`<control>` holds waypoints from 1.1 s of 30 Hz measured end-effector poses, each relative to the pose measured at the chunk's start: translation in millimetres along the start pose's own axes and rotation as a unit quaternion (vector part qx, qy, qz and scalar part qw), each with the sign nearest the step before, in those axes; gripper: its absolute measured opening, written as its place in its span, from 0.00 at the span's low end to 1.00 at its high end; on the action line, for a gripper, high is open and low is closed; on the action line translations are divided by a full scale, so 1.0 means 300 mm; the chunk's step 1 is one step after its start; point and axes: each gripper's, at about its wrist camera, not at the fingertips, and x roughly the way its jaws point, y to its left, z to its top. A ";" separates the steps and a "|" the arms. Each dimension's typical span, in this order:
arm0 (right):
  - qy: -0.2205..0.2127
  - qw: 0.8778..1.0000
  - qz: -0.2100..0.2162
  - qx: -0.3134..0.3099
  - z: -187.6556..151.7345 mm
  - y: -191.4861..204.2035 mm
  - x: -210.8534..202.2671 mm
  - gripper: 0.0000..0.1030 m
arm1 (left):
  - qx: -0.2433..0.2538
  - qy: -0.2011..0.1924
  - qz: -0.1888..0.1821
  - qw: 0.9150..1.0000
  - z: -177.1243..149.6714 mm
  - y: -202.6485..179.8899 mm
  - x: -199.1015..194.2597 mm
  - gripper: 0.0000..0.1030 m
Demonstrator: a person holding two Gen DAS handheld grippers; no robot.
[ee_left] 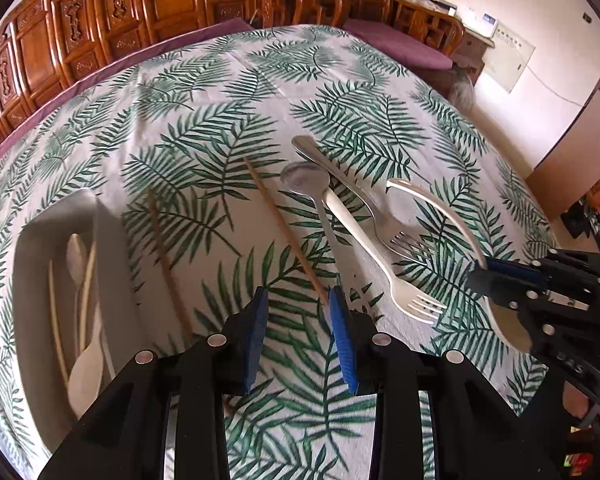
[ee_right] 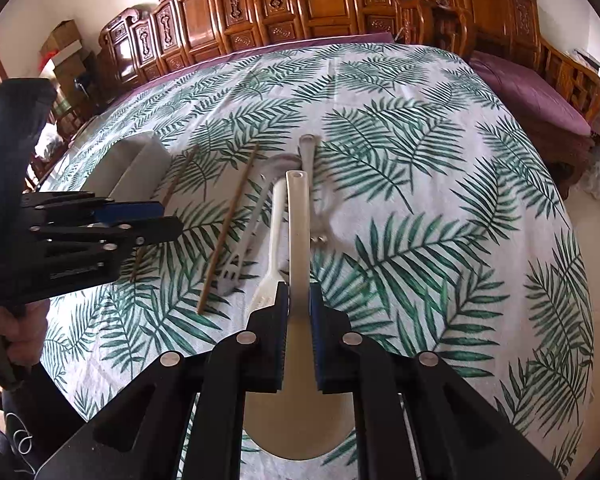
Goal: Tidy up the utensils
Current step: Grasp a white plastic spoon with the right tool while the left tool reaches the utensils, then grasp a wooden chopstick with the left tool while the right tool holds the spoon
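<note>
My right gripper (ee_right: 299,294) is shut on a large cream plastic spoon (ee_right: 298,220), gripping its handle just above the bowl; it also shows in the left wrist view (ee_left: 432,208), held by that gripper (ee_left: 480,276). My left gripper (ee_left: 298,300) is open and empty above the cloth, its right pad (ee_left: 342,340) beside the near end of a wooden chopstick (ee_left: 284,232). A second chopstick (ee_left: 166,260), a metal spoon (ee_left: 306,178), a metal fork (ee_left: 364,208) and a cream plastic fork (ee_left: 380,260) lie on the table.
A white tray (ee_left: 32,280) at the left holds a cream spoon (ee_left: 86,364) and pale chopsticks (ee_left: 86,284). The table wears a palm-leaf cloth (ee_left: 220,92). Carved wooden benches with purple cushions (ee_right: 532,92) stand behind it.
</note>
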 end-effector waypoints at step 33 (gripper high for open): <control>-0.001 0.999 0.008 0.044 -0.007 -0.120 -0.004 0.12 | -0.039 0.041 0.056 0.997 0.101 -0.031 0.193 0.28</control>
